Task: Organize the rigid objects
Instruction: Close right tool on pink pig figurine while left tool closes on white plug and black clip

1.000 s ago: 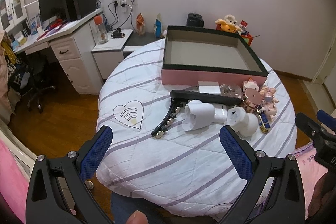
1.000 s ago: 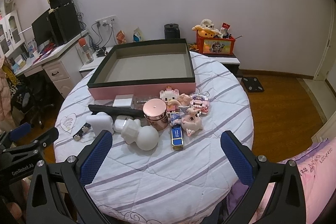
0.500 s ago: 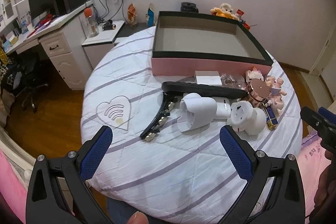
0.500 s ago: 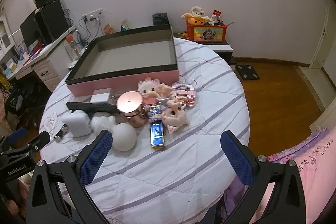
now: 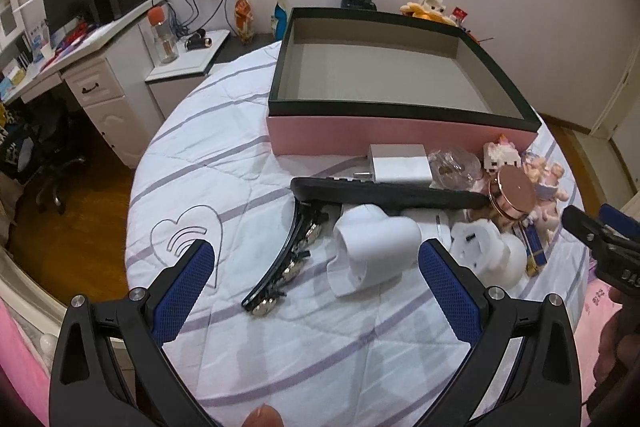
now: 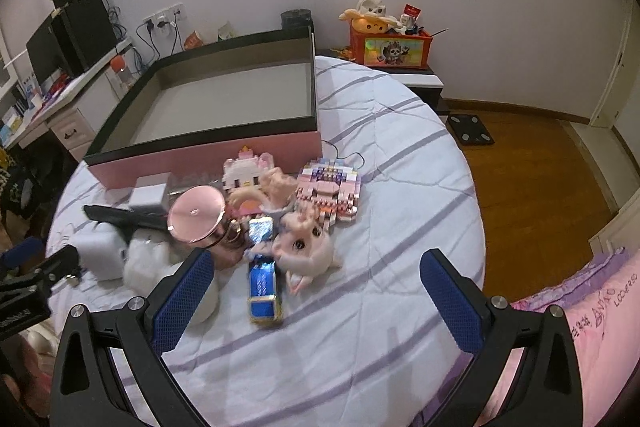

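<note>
Both grippers — left, right — hang wide open and empty; crowded trinkets risk being knocked aside reaching the white plug adapter.

round striped-quilt table under pink box, black hair clip, toys

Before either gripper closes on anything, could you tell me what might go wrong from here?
The items are packed together: the rose-gold lidded jar sits against the black remote and the block figures, so lifting one may drag or topple its neighbours. The blue bar lies by the doll, leaving finger room tight for the open right gripper.
</note>
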{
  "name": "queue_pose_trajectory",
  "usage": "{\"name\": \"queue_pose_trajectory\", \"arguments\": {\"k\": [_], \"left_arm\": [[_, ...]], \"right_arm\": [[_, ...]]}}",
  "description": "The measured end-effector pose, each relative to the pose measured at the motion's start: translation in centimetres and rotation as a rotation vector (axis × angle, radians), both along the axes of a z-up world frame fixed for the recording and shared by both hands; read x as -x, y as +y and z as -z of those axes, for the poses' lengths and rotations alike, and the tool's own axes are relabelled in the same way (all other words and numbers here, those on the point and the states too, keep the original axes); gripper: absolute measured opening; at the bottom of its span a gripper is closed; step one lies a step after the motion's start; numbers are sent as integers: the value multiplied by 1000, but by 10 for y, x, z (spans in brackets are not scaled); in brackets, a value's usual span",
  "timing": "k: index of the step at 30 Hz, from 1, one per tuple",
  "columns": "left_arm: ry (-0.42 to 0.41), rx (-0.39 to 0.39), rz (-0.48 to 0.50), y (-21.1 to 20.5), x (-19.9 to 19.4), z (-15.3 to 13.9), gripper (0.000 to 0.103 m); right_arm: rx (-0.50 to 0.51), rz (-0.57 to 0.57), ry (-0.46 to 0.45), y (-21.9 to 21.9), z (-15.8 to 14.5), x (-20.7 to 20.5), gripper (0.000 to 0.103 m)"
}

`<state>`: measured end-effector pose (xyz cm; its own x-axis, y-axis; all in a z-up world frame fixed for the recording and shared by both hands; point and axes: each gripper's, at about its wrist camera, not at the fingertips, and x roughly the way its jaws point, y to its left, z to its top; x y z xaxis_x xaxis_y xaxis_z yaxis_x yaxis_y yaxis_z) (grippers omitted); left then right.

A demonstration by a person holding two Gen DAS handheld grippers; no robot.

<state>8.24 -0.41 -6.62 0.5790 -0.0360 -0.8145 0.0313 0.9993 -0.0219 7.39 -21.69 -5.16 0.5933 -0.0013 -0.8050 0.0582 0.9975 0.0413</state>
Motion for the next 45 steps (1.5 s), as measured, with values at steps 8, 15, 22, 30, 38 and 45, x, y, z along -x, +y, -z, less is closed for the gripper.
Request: {"name": "queue_pose_trajectory", "arguments": {"k": [8, 15, 22, 30, 38, 45], "left_arm": [[25, 9, -12, 5, -19, 12, 103], [35, 47, 19, 2, -25, 16, 103], [65, 51, 40, -9, -20, 29, 103], [77, 109, 15, -5, -23, 46, 101], [66, 210, 34, 5, -20, 42, 76], [32, 221, 45, 9, -14, 33, 67]], "right_arm": [[-10, -29, 56, 0, 24, -29, 76], [13, -47, 51, 7, 32, -41, 58], [-11, -54, 24, 6, 28, -35, 31], [-47, -48, 13, 3, 24, -26, 31], [-73, -32, 9, -2, 21, -15, 31], [-80, -35, 0, -5, 17, -9, 31]]}}
